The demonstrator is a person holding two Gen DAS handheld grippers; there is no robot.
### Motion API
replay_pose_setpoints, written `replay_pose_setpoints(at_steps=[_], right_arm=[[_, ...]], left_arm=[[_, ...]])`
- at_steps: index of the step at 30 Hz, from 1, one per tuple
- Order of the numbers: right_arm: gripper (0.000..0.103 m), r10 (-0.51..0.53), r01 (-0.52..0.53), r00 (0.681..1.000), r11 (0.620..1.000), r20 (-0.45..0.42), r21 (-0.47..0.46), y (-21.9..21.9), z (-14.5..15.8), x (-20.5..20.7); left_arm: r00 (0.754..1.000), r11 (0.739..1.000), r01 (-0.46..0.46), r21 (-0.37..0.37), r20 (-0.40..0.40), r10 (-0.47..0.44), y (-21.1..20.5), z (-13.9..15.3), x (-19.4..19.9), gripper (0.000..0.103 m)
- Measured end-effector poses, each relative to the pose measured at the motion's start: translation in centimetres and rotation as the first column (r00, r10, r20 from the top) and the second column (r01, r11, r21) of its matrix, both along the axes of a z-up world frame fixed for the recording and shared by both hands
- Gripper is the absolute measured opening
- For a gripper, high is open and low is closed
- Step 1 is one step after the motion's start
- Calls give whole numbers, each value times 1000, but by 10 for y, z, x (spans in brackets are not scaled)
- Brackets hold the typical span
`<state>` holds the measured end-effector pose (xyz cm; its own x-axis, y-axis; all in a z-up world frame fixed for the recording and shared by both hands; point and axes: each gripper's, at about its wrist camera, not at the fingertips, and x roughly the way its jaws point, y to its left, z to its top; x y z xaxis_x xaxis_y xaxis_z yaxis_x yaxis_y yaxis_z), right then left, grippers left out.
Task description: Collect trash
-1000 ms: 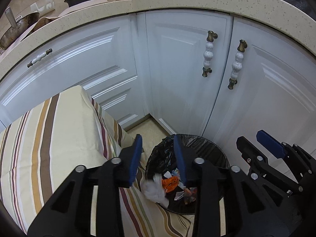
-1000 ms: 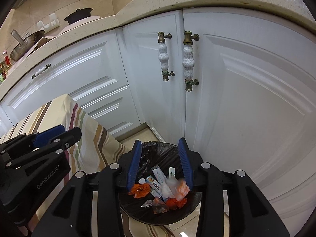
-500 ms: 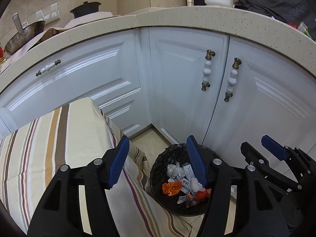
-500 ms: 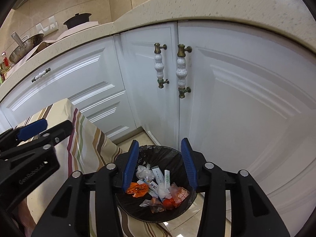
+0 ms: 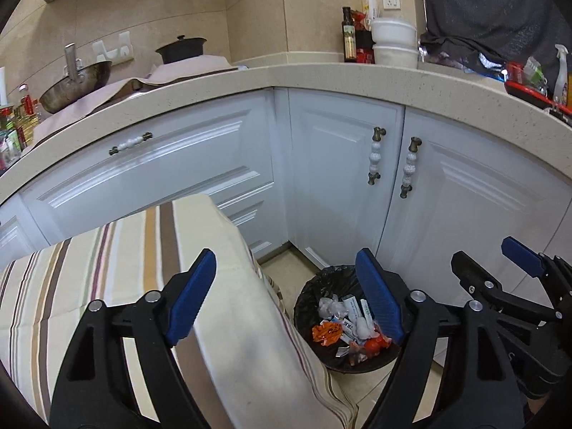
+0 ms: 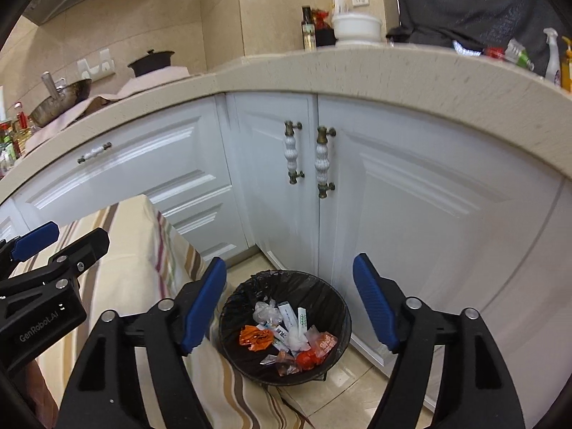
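A round bin with a black liner (image 6: 228,316) stands on the floor by the white cabinets; it also shows in the left wrist view (image 5: 307,298). Inside lie several wrappers: an orange one (image 6: 255,338), a crumpled clear one (image 6: 264,312), white sachets (image 6: 287,316) and red pieces (image 6: 307,359). My left gripper (image 5: 286,298) is open and empty, high above the table's corner and the bin. My right gripper (image 6: 289,304) is open and empty, above the bin. Each gripper shows in the other's view: the right (image 5: 500,279), the left (image 6: 53,250).
A table with a striped cloth (image 5: 107,271) is left of the bin, its cloth hanging beside it. White cabinet doors with ceramic handles (image 6: 323,161) stand behind. The beige counter (image 5: 321,75) carries a wok, pot, bottles and white bowls. Beige floor tiles (image 6: 343,393) surround the bin.
Both grippers have opened wide and risen away from the bin. The white crumpled piece and the wrappers seen falling a second ago now lie in the bin.
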<state>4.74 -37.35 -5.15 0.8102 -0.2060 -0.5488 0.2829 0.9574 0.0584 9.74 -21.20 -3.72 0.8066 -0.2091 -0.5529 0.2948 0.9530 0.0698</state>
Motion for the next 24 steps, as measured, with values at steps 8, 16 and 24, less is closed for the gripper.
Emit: replay_pose_setpoints(at_steps=[8, 16, 24], right_arm=[[78, 11, -11, 999, 1000, 45, -21, 20, 27, -46], [81, 14, -11, 997, 999, 71, -48, 38, 49, -85], [82, -7, 16, 995, 996, 103, -87, 57, 65, -116]], left_arm=[[998, 1000, 10, -15, 55, -10, 28, 23, -48, 89], [998, 999, 11, -52, 68, -8, 56, 40, -82, 91], [993, 998, -9, -60, 121, 17, 84, 52, -115, 98]])
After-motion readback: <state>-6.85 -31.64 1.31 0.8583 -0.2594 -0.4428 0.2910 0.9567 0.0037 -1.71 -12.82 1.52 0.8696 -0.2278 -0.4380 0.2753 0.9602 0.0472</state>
